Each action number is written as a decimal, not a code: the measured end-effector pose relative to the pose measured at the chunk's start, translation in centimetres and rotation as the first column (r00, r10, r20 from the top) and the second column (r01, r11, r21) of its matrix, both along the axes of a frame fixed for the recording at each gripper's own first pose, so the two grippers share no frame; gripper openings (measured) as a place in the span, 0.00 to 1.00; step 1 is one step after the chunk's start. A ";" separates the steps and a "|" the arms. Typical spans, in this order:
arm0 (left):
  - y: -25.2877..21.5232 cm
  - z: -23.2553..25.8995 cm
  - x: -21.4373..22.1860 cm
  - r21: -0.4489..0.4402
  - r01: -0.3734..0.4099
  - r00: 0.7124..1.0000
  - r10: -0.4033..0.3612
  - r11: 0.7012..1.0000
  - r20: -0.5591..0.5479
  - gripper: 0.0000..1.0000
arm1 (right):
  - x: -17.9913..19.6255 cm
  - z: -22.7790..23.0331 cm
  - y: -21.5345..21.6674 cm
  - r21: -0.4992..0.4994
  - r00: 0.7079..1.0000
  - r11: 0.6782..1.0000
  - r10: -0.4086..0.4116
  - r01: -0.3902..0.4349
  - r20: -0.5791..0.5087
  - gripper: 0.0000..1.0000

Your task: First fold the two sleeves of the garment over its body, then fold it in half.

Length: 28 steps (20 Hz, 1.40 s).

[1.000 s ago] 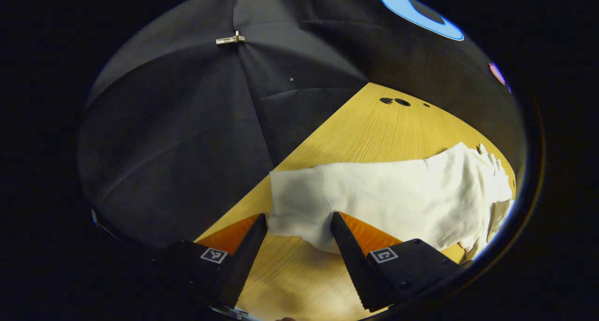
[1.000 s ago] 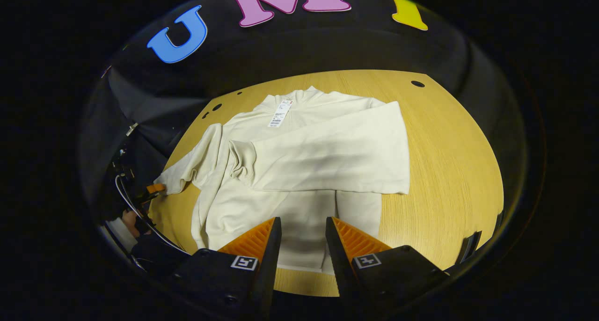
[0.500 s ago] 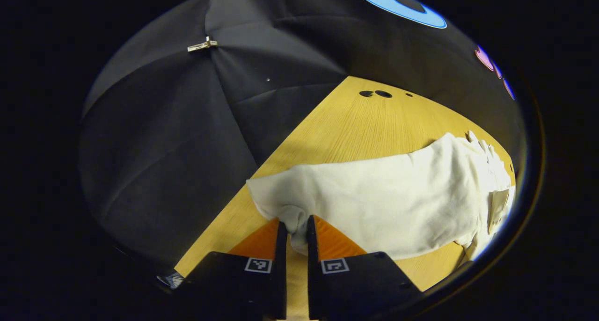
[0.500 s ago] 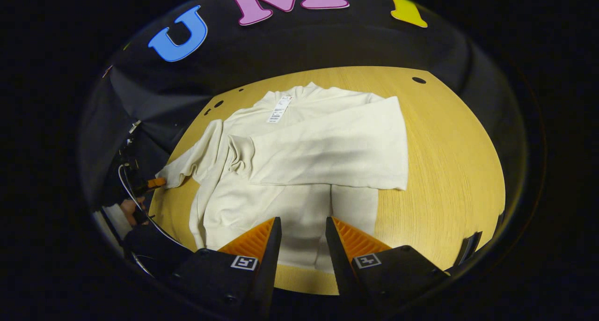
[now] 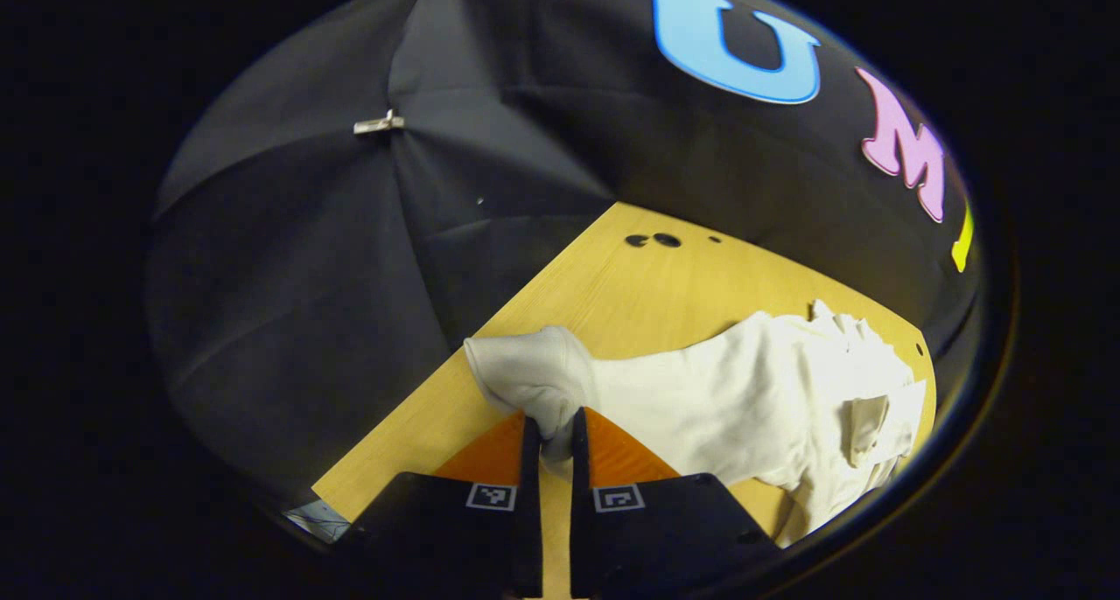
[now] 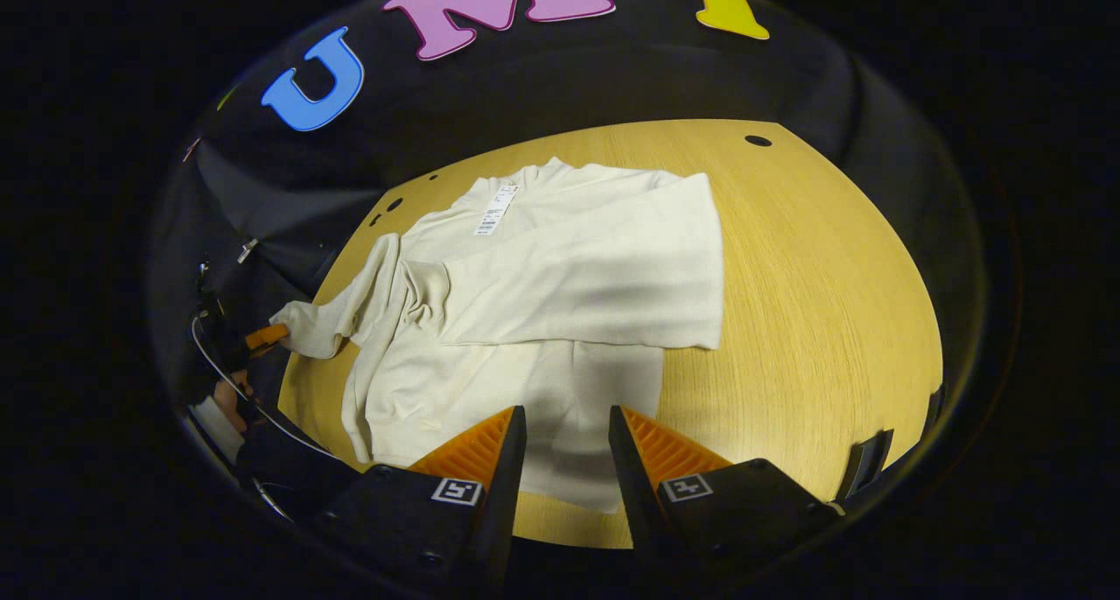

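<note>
A cream long-sleeved garment lies flat on the wooden table, with one sleeve folded across its body. The other sleeve stretches out toward the table's left edge. My left gripper is shut on that sleeve's cuff, which is lifted and bunched above the wood. In the right gripper view the left gripper appears at the far left holding the cuff. My right gripper hovers open over the garment's hem, with nothing between its fingers.
The black cloth wall rises close behind the table's left edge. A metal clip pins it. Small dark holes mark the far corner of the table. Bare wood lies to the right of the garment. A hand and cable sit at lower left.
My left gripper closed on the sleeve cuff and has lifted it, bunching the fabric. The right gripper stayed open and shifted slightly over the hem.
</note>
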<state>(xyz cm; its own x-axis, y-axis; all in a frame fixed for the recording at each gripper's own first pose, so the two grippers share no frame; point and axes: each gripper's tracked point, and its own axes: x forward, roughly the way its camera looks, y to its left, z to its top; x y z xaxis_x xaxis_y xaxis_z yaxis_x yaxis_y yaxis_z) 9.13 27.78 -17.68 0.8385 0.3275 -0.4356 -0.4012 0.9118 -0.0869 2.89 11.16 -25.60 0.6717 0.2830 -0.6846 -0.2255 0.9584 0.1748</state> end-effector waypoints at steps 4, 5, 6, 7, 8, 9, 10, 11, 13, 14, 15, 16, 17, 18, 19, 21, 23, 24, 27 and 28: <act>-7.2 3.5 1.7 0.029 0.127 0.991 -0.129 0.991 0.046 0.18 | 0.3 -0.4 -0.9 0.017 1.000 1.000 -0.016 0.016 -0.012 0.59; -9.2 4.4 2.4 0.031 0.167 0.984 -0.168 0.986 0.060 0.17 | 0.4 -0.5 -1.0 0.024 1.000 1.000 -0.019 0.020 -0.016 0.59; -11.3 5.1 3.1 0.027 0.207 0.976 -0.209 0.978 0.067 0.18 | 0.4 -0.6 -1.2 0.027 1.000 0.999 -0.021 0.022 -0.017 0.59; -13.5 5.4 3.5 0.026 0.246 0.967 -0.247 0.969 0.069 0.18 | 0.4 -0.7 -1.3 0.030 1.000 0.999 -0.021 0.022 -0.019 0.59; -15.1 5.8 4.0 0.039 0.279 0.957 -0.281 0.960 0.067 0.18 | 0.5 -0.8 -1.4 0.031 1.000 0.999 -0.021 0.022 -0.020 0.59; -16.6 6.0 4.3 0.055 0.308 0.949 -0.311 0.950 0.058 0.18 | 0.5 -0.9 -1.5 0.031 1.000 0.999 -0.019 0.020 -0.021 0.59; -18.1 6.2 4.6 0.066 0.334 0.940 -0.337 0.940 0.051 0.18 | 0.4 -0.5 -2.0 0.029 1.000 0.999 -0.018 0.019 -0.021 0.59; -19.9 6.2 4.9 0.069 0.359 0.931 -0.363 0.931 0.047 0.18 | 0.4 -0.6 -2.1 0.027 1.000 0.999 -0.018 0.018 -0.021 0.59; -23.3 5.9 5.8 0.071 0.405 0.912 -0.408 0.912 0.041 0.18 | 0.4 -0.7 -2.5 0.031 1.000 0.999 -0.017 0.018 -0.022 0.69; -24.6 5.8 6.1 0.074 0.424 0.903 -0.427 0.903 0.035 0.18 | 0.5 -0.7 -2.7 0.035 1.000 0.999 -0.018 0.019 -0.024 0.60; -26.0 5.7 6.2 0.074 0.439 0.897 -0.442 0.896 0.027 0.18 | 0.5 -0.7 -2.8 0.037 1.000 0.999 -0.020 0.021 -0.024 0.63; -27.1 5.6 6.6 0.070 0.451 0.891 -0.453 0.890 0.020 0.18 | 0.5 -0.8 -2.9 0.037 1.000 0.999 -0.018 0.019 -0.024 0.63; -28.1 5.5 6.7 0.067 0.461 0.887 -0.462 0.885 0.014 0.18 | 0.5 -0.9 -2.9 0.035 1.000 0.999 -0.014 0.015 -0.024 0.63; -29.0 5.5 6.9 0.068 0.468 0.883 -0.469 0.881 0.013 0.18 | 0.5 -1.0 -2.8 0.037 1.000 0.999 -0.010 0.011 -0.026 0.63; -29.9 5.3 7.0 0.069 0.473 0.880 -0.475 0.879 0.014 0.18 | 0.4 -1.0 -2.7 0.039 1.000 0.999 -0.004 0.005 -0.028 0.63; -31.7 5.2 7.6 0.068 0.486 0.873 -0.488 0.871 0.012 0.18 | 0.5 -1.1 -2.5 0.039 0.999 0.999 0.007 -0.006 -0.031 0.63; -33.5 4.8 7.7 0.064 0.507 0.861 -0.508 0.860 0.003 0.18 | 0.5 -1.2 -2.4 0.040 0.999 0.999 0.015 -0.014 -0.030 0.63; -34.3 4.6 7.8 0.065 0.516 0.856 -0.517 0.854 -0.004 0.18 | 0.6 -1.2 -2.4 0.041 0.999 0.999 0.017 -0.015 -0.031 0.63; -36.3 3.7 8.0 0.070 0.545 0.838 -0.545 0.835 -0.025 0.18 | 0.8 -1.2 -2.5 0.048 0.999 0.999 0.011 -0.009 -0.034 0.63; -37.0 3.3 8.1 0.071 0.554 0.832 -0.553 0.829 -0.035 0.18 | 0.8 -1.2 -2.7 0.049 0.999 0.999 0.008 -0.006 -0.034 0.63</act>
